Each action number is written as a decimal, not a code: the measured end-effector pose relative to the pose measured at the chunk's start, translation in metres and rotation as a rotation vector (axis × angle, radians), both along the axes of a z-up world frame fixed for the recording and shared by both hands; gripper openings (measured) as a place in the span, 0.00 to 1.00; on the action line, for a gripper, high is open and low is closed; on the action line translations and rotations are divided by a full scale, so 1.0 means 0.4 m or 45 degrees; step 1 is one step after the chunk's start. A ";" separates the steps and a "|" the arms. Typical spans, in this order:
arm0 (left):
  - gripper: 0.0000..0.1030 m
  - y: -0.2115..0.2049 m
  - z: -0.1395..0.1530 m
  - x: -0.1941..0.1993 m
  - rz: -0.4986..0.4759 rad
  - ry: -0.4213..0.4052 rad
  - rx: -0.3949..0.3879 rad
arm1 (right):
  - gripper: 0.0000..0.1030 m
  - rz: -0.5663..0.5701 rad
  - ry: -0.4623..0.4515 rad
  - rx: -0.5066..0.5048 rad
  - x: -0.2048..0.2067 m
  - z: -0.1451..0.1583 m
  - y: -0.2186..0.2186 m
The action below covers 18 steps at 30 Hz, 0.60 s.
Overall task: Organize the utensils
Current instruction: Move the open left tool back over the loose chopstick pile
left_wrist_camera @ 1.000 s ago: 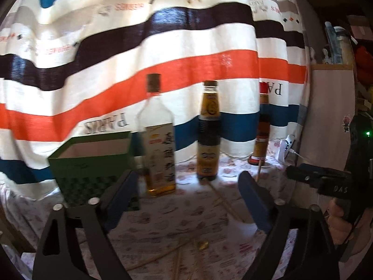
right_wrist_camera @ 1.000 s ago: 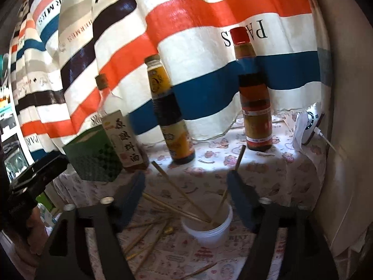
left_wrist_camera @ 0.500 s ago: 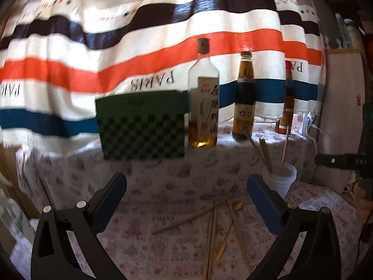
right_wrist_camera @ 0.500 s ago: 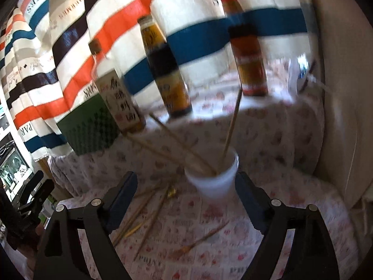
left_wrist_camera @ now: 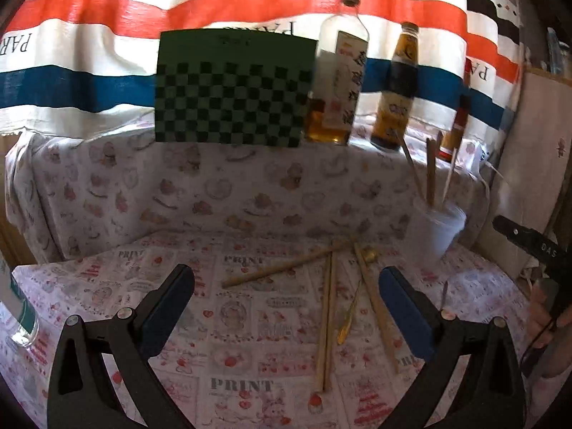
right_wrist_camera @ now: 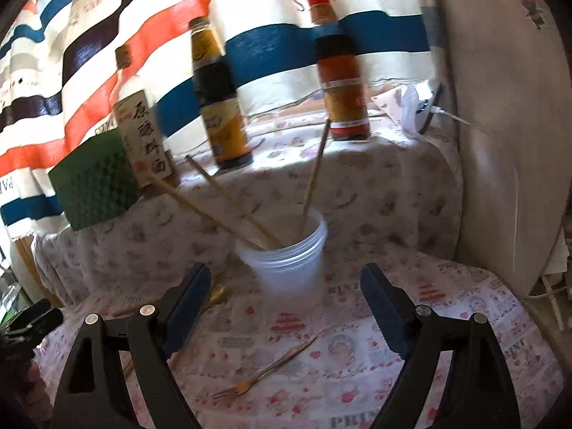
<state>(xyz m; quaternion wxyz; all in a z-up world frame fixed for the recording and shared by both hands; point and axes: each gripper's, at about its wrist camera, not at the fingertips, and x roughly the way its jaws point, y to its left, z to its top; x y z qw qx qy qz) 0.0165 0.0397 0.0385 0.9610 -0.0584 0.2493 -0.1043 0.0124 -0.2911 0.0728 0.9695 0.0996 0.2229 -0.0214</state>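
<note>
Both grippers empty, jaws spread, above the worktop [left_wrist_camera: 107,286]

Loose chopsticks [left_wrist_camera: 327,314] + gold spoon [left_wrist_camera: 352,307] lie just beside the cup [right_wrist_camera: 286,261]; fork [right_wrist_camera: 264,370] nearer. Imo left gripper [left_wrist_camera: 286,307] should pinch one stick mid-shaft, right gripper [right_wrist_camera: 284,307] w/ fork.

Green checkered box [left_wrist_camera: 232,85], orange, navy and white striped curtain [left_wrist_camera: 89,35], pink-printed tablecloth [left_wrist_camera: 250,321], white cup [right_wrist_camera: 289,261]

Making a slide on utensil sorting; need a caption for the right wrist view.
Open right gripper faces a white cup holding three chopsticks; a fork lies on the tablecloth.
</note>
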 end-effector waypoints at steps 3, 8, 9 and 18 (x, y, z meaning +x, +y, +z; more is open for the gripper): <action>0.99 -0.002 -0.010 0.007 0.042 0.017 0.048 | 0.85 -0.005 0.048 0.073 0.017 -0.008 -0.030; 0.98 -0.020 -0.043 0.032 0.017 0.089 0.100 | 0.85 -0.012 0.136 0.157 0.046 -0.034 -0.060; 0.94 -0.022 -0.052 0.037 0.021 0.103 0.119 | 0.85 -0.005 0.160 0.172 0.052 -0.040 -0.062; 0.45 -0.045 -0.138 0.083 -0.061 0.404 0.081 | 0.85 -0.019 0.178 0.105 0.051 -0.053 -0.046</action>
